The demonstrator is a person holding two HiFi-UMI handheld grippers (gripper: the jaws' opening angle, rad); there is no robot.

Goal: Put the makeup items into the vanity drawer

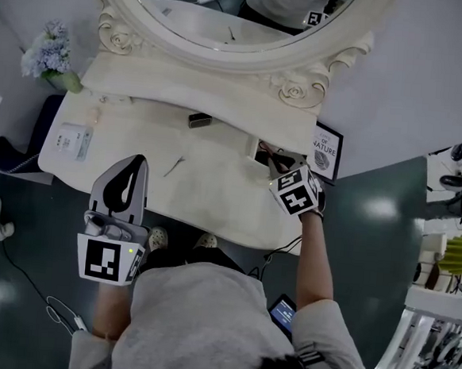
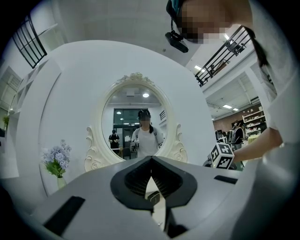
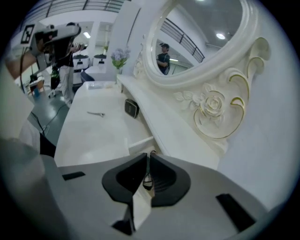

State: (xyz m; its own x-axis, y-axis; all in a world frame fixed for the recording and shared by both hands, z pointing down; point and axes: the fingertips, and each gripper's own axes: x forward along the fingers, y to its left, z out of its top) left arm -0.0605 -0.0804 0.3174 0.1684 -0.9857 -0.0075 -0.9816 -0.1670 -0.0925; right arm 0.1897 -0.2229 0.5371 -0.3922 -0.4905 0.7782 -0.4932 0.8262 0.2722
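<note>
In the head view, the left hand-held gripper [image 1: 135, 164] hovers over the cream vanity surface [image 1: 214, 194] at lower left. The right hand-held gripper [image 1: 283, 176] reaches to the open drawer [image 1: 263, 151] at centre right. A black compact [image 1: 199, 120] and a thin metal piece [image 1: 174, 166] lie on the surface near the centre.

In the left gripper view, the left hand-held gripper [image 2: 151, 161] has its jaws closed together with nothing between them, facing the oval mirror [image 2: 136, 117].

In the right gripper view, the right hand-held gripper [image 3: 146, 157] is pinched on a thin dark makeup item [image 3: 147, 180], too small to identify, over the drawer [image 3: 138, 142] at lower centre.
</note>
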